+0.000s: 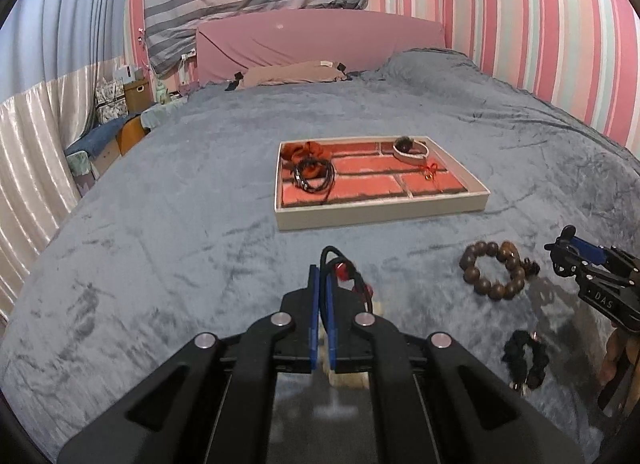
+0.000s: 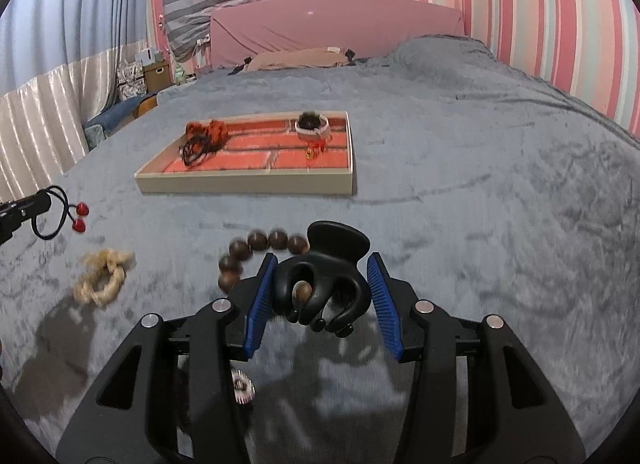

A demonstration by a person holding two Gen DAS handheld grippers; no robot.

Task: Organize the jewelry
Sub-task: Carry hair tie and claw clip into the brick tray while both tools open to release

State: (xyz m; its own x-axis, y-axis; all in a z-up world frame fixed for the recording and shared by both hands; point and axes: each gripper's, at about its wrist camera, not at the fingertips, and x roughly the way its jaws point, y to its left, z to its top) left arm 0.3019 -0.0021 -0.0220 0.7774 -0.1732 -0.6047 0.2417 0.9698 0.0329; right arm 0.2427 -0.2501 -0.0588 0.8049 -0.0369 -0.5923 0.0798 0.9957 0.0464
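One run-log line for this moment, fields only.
left claw: shut on black hair tie | right claw: holds black hair clip | tray: ahead | wooden bead bracelet: on blanket

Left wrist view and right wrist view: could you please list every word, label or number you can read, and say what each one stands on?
"DAS": white letters on the black body of the right gripper, seen at the right edge of the left wrist view.
The small tag on the tan pillow at the head of the bed is too small to read.
The right wrist view shows no readable text.
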